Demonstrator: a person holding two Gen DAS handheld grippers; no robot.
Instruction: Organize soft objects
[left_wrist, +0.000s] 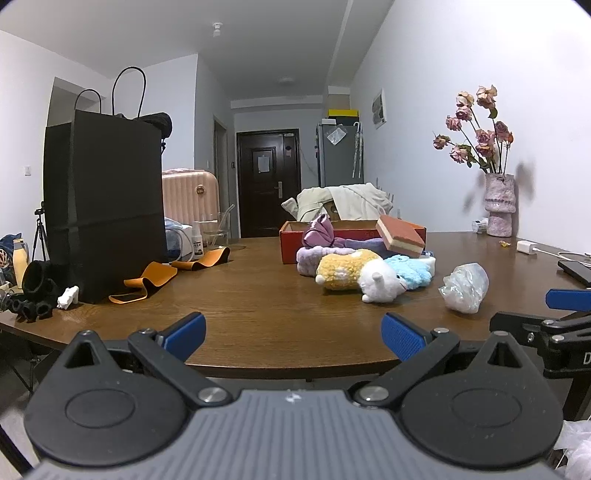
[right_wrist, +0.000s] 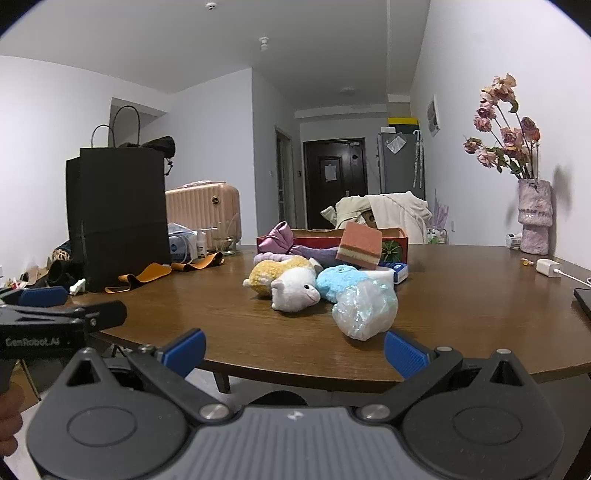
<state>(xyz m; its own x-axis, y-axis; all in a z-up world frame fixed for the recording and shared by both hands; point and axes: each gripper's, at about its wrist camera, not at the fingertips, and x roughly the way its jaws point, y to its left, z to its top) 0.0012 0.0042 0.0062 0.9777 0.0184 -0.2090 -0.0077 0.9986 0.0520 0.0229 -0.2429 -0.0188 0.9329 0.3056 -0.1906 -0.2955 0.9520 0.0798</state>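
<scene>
Toys lay in a loose heap near the middle of the brown table (left_wrist: 266, 288) when I looked through both wrist cameras. My left gripper (left_wrist: 293, 334) hung at the near table edge with its blue pads spread wide and nothing between them. My right gripper (right_wrist: 294, 350) sat the same way, released and empty, just short of the crumpled plastic bag (right_wrist: 365, 309), which lay closest to me. Behind the bag I saw the white plush (right_wrist: 294, 288) lying against the yellow plush (right_wrist: 275, 275) on its left and the blue plush (right_wrist: 338, 281) on its right, all three touching. A lilac fuzzy band (left_wrist: 314, 258) curled behind them, and a purple cloth (left_wrist: 320, 229) hung over the rim of the red box (left_wrist: 290, 247). The layered sponge (right_wrist: 360, 242) leaned tilted against that box, its orange face up. Just beside the blue plush stood a small blue-and-white carton (right_wrist: 398, 271).

On the left of the table a tall black paper bag (left_wrist: 107, 206) stood upright, with an orange strap (left_wrist: 151, 280) trailing from its base. A pale vase of dried roses (left_wrist: 499, 205) stood by the right wall, well apart from the heap, and a white charger (right_wrist: 548, 266) lay near it.
</scene>
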